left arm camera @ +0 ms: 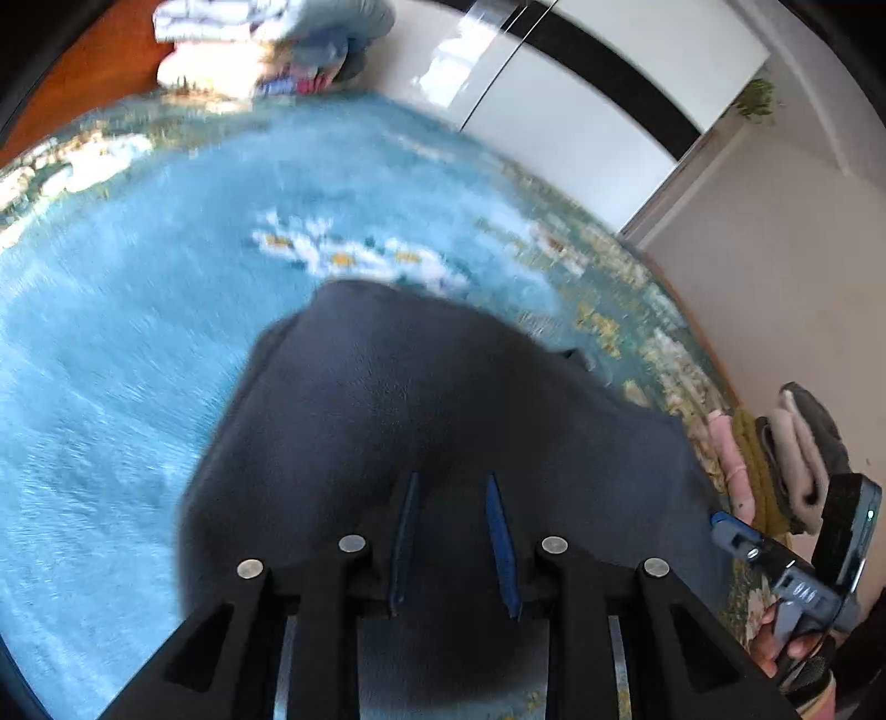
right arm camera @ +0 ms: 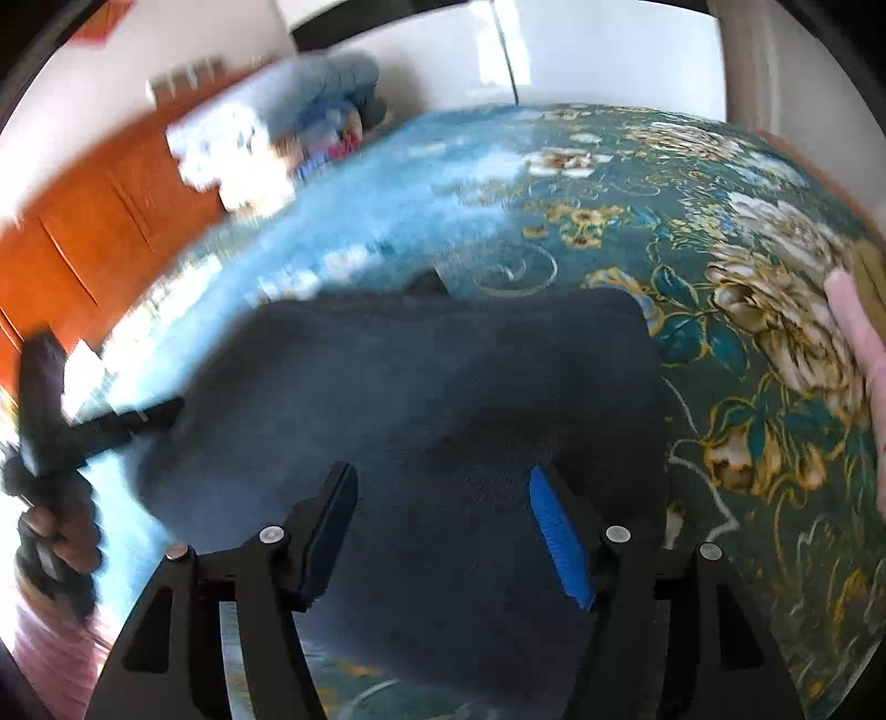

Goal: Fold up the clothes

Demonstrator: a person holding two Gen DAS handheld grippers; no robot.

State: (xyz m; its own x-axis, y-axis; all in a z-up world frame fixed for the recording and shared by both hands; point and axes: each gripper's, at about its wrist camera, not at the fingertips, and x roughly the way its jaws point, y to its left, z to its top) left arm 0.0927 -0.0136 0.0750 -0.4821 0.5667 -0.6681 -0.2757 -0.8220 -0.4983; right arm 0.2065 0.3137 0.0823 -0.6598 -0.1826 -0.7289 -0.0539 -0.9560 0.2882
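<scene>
Dark navy garment (left arm camera: pixel 432 410) bunched under both grippers, left gripper (left arm camera: pixel 455 545) narrowly parted over cloth, grasp unclear, right gripper (right arm camera: pixel 443 531) spread wide, floral teal bedspread (right arm camera: pixel 747 310) beneath, folded pile (left arm camera: pixel 266 50) at far corner, orange wood panel (right arm camera: pixel 83 232), white wall (left arm camera: pixel 792 288).

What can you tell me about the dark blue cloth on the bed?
The dark blue cloth looks soft and fuzzy, like fleece. It lies in a roughly square, folded shape on the blue flowered bedspread. The right hand-held gripper is above it with fingers apart. The left hand-held gripper is over it too; its grip is unclear.
</scene>
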